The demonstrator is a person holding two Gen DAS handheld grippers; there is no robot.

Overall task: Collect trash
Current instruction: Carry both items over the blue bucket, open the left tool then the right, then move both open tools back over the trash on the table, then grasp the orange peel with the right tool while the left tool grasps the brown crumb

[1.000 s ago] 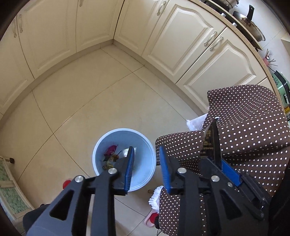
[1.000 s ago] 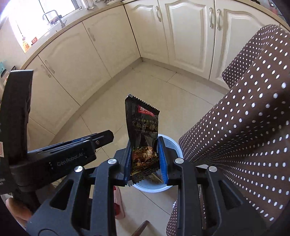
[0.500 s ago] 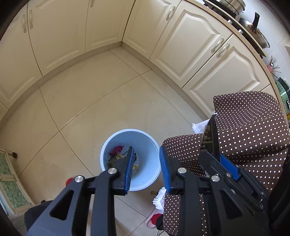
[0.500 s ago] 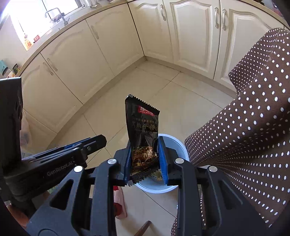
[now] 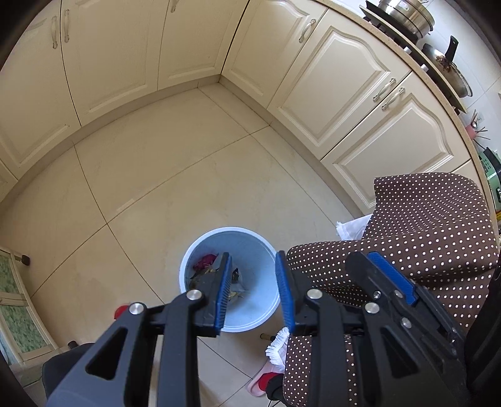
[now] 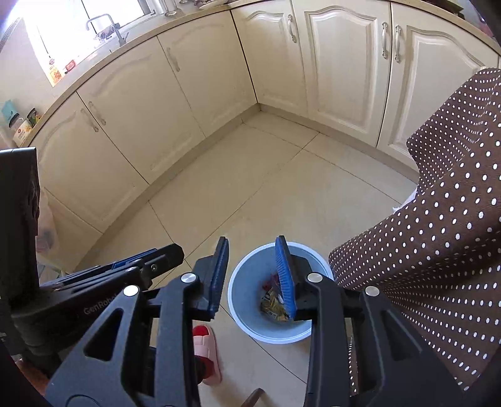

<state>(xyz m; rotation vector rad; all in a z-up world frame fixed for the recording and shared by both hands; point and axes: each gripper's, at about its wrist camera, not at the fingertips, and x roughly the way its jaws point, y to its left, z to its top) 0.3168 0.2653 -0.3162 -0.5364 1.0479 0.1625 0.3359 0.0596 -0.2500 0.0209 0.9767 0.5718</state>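
- Trash: crumpled wrappers and scraps, red, yellow and dark, [image 6: 273, 302] heaped at the bottom of a round pale-blue plastic bin with a white rim [image 6: 233, 300]; seen also in the left wrist view [image 5: 216, 275], bin rim at [image 5: 188, 260].
- Right gripper [image 6: 252, 277]: black frame, blue ribbed pads, jaws spread apart and gripping nothing; held high above the floor with the right pad [image 6: 284, 278] over the bin mouth, a placing judged to suit a drop straight down into the bin.
- Left gripper [image 5: 253, 292]: same build, jaws likewise parted and empty; poised above the near rim of the bin, apparently idle, kept clear of the drop line.
- Each gripper visible from the other's camera: right one at far right [image 5: 388, 281], left one at near left [image 6: 125, 275]; side by side, apart, no contact.
- Step in hand, as a judgement: nothing carried by either tool, all visible trash already inside the bin; next move likely a turn away in search of further litter.
- Brown fabric with white polka dots [image 6: 438, 219] draped to the right of the bin, its hem just beside the rim; possible snag for the right tool.
- Surface: glossy cream floor tiles with thin dark joints [image 5: 175, 162]; pink and red slipper [image 6: 206, 347] on the floor, near left of the bin.
- Room: kitchen corner, cream panelled cabinet doors with metal handles [image 6: 338, 69] along the far walls; steel pots on a counter at far right [image 5: 407, 15]; bright window and tap at far left [image 6: 103, 22].
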